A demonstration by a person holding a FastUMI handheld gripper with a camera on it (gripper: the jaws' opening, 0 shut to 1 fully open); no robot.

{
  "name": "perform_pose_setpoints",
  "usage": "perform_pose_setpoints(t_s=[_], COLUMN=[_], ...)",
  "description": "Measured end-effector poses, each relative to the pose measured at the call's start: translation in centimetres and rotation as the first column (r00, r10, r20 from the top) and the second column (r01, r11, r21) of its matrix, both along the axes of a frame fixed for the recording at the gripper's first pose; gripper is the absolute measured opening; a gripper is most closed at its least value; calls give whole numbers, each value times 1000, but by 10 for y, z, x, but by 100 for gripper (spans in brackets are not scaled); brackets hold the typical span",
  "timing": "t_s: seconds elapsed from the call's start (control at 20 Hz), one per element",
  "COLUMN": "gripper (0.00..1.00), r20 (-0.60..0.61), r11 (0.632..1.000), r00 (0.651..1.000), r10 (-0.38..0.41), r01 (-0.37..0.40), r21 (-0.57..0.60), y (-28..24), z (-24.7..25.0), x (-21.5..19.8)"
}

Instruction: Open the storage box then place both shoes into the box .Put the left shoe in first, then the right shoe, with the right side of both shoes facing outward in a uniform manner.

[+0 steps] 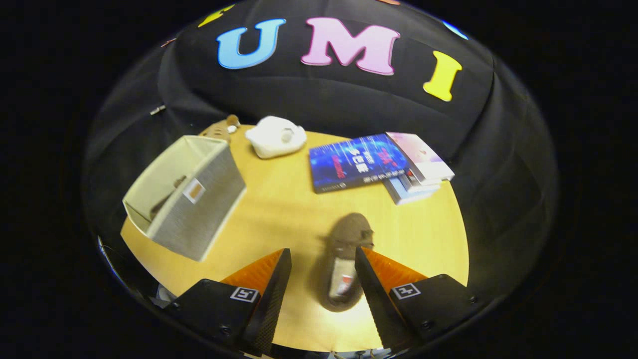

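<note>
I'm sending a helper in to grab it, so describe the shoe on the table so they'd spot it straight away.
On the round wooden table, look near the edge, opposite the books and the grey storage box. The brown shoe lies between the open gripper fingers. It is the one dark, slim shape lying alone on bare wood.

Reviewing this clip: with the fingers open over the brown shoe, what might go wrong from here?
1. The shoe lies nearer one of the open gripper's fingers than the other, so closing may push it sideways rather than grip it.
2. A dark shape, probably the first shoe, already lies in the storage box; the second could land on it or face the wrong way.
3. The box stands near the table edge; a knock may shift it.
</note>
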State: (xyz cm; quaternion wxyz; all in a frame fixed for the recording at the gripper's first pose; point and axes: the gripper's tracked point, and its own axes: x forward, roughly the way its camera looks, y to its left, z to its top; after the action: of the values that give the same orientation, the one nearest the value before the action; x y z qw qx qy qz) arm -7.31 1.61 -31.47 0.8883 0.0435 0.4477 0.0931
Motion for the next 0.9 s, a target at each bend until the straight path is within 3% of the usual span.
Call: perform_pose_setpoints(t_s=[0.2,0.45,0.55,0.6,0.85,0.9], gripper=[79,77,70,64,8,6], r20=[-103,-133,-119,-111,-129,-134], r11=[997,993,993,993,988,988], r00=[994,990,992,993,983,981], r10=[-37,-39,-41,-46,-130,-141], r01=[30,23,27,34,118,130], r21=[-73,-118,-115,-109,-98,-90], y=[-37,-42,-39,-37,-42,-41], z=[-72,-127,-139,-142,-149,-144], x=[-15,10,25,31,39,37])
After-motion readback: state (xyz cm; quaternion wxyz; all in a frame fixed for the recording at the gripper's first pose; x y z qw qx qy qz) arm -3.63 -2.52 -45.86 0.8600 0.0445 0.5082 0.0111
